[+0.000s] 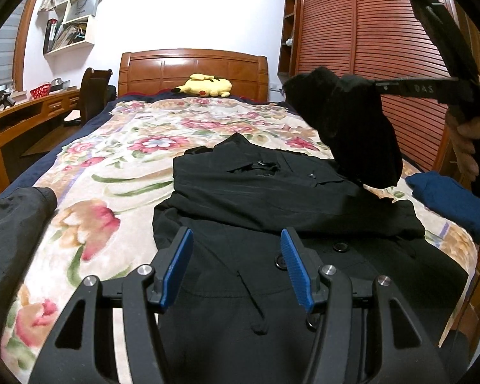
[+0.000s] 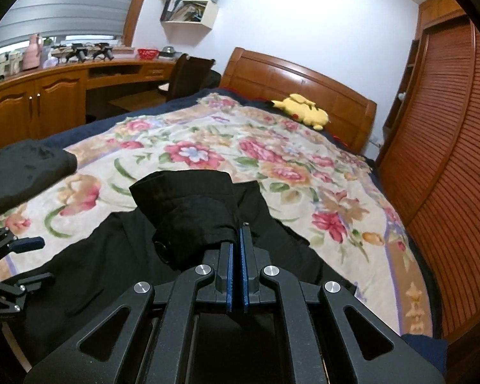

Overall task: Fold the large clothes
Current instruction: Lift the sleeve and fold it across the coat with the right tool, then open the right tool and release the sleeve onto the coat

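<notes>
Left gripper (image 1: 236,264): blue-padded jaws stand apart, nothing between them, poised just above the lower front of the coat.
Black buttoned coat (image 1: 272,198): lies flat, collar pointing to the headboard, spread on the floral blanket (image 1: 118,147).
Right gripper (image 2: 236,249): pads pinched together on the cuff of the coat's black sleeve (image 2: 192,211), lifted clear of the coat body!
Hand (image 1: 467,147): at the right edge in the left wrist view, wrapped round the right gripper's handle.
Blue folded garment (image 1: 451,201): on the bed's right side, just beside the coat.
Second dark garment (image 1: 12,224): on the blanket's left edge, apart from the coat.
Yellow plush toy (image 1: 204,86): far end, against the wooden headboard (image 1: 192,67).
</notes>
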Demonstrator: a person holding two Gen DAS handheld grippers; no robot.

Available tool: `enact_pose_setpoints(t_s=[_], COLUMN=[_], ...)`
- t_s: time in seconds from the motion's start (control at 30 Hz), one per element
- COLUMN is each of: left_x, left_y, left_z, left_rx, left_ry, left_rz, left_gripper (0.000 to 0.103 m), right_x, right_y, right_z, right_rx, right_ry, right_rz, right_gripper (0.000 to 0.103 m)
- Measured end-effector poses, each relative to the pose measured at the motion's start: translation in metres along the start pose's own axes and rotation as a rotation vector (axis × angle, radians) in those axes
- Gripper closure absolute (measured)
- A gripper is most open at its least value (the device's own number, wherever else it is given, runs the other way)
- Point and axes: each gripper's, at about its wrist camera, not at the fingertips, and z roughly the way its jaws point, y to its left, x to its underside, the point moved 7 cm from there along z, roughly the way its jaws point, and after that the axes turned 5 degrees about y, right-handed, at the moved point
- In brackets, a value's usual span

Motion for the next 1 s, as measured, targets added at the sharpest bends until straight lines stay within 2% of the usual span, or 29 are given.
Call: enact_pose_setpoints(t_s=[0.3,0.4,0.5,0.6,0.67,0.73,0.9,1.0], left_x=[-0.002,-0.002,-0.001,-0.001,0.0,-0.001,0.0,0.002], left_y=[0.009,0.008,0.005,0.002,-0.001,-0.005,-0.018,-0.027], left_z=[-0.001,0.001,0.001,0.005,0.008,0.01,0.015,0.02], left_rx=[-0.012,-0.01,-0.009,-0.004,0.0,0.005,0.019,0.03], left_ry=[-0.005,-0.003,-0.006,-0.002,0.002,0.004,0.014,0.031], left_rz=[-0.023,-0.025,-0.019,-0.02,-0.017,-0.012,0.001,0.015], left_gripper=[0.047,0.047,0.047,0.047,0.047,0.047,0.047,0.047], right_x=[0.045,0.062,0.075,0.085,0.092,0.102,0.131,0.155], right_y=[0.044,0.051,0.056,0.056,0.055,0.051,0.039,0.024], right_z=[0.012,0.019,0.014,0.005,0.0,-0.005,-0.011,-0.008], right_rx=[-0.139,-0.163,-0.227,-0.231,-0.241,-0.244,-0.212,-0.146], right_ry=[0.06,0.098,0.116,0.115,0.118,0.125,0.151,0.178], right_rz=[0.024,0.052,0.098,0.104,0.107,0.112,0.105,0.113], right_gripper=[0.101,0.101,0.098,0.084,0.062,0.052,0.048,0.048])
